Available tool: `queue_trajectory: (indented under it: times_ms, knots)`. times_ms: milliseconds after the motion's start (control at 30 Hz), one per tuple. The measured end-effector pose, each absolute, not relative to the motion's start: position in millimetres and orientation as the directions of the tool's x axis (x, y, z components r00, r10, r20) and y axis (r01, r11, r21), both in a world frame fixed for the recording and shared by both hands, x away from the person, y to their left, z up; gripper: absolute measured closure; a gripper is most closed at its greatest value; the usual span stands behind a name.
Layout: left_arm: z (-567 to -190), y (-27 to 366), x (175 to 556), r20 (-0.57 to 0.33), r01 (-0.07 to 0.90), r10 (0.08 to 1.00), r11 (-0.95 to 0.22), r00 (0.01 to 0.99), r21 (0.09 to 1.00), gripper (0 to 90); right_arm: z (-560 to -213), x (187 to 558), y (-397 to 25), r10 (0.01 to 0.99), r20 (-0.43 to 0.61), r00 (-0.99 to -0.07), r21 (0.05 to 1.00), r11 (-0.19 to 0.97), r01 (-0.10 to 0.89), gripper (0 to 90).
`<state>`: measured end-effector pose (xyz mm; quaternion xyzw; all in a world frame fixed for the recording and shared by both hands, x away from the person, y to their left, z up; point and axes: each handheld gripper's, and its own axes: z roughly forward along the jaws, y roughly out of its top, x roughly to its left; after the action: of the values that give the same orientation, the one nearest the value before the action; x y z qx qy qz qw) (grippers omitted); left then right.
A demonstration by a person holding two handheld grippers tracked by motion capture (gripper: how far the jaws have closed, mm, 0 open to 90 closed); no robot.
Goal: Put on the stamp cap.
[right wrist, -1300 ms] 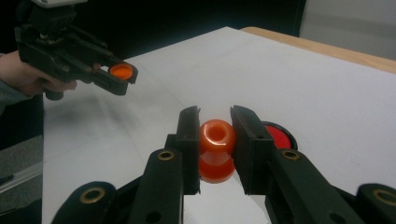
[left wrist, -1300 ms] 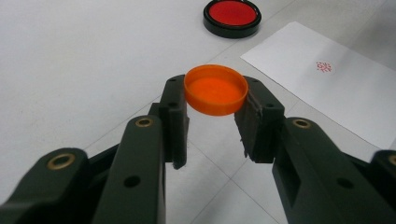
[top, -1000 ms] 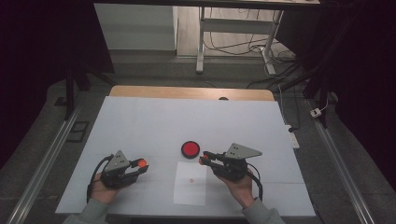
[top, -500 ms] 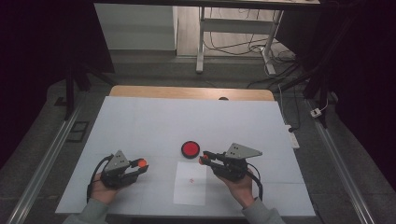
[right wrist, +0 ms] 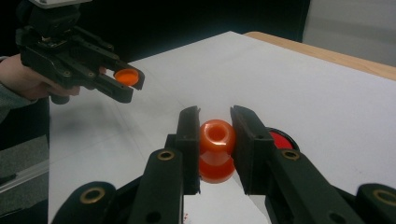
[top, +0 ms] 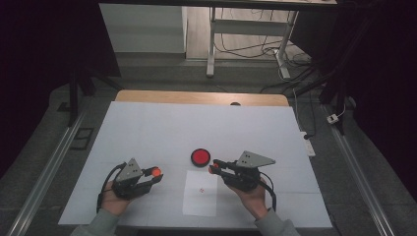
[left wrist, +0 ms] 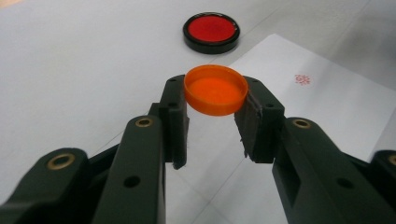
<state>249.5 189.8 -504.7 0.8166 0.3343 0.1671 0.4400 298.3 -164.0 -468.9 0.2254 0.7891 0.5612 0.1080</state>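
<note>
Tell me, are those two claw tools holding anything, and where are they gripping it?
Left gripper: an orange cap, clamped across its rim. Right gripper: a small orange bottle, squeezed at its sides near the open neck.

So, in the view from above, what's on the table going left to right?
Left claw holding an orange cap → red disc → right claw gripping an orange bottle.

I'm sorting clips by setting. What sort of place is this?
Probably a lab or workshop set up for recording: a white-covered table with a printed target sheet, metal floor rails, trailing cables round a desk frame behind, and dark surroundings.
</note>
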Motion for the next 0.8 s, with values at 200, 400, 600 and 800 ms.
queue_trajectory:
  times_ms: [200,400,600,800]
  knots:
    - [-502.2,177.3,251.0,-0.015,0.383,0.672,-0.403,0.74,0.831,64.6,-469.3,298.0,-163.0,0.474,0.082,-0.877,0.934,0.271,0.234,72.3]
    - [-500.0,161.2,255.0,-0.01,0.367,0.645,-0.421,0.764,0.83,64.6,-469.0,298.1,-163.2,0.472,0.084,-0.877,0.934,0.269,0.234,72.3]
    - [-496.9,150.5,256.6,-0.007,0.354,0.624,-0.434,0.782,0.829,64.6,-468.9,298.0,-163.4,0.473,0.085,-0.877,0.934,0.267,0.235,72.3]
    - [-493.5,140.4,262.3,-0.015,0.35,0.609,-0.436,0.793,0.829,64.6,-468.5,298.4,-163.7,0.474,0.088,-0.876,0.936,0.262,0.236,72.3]
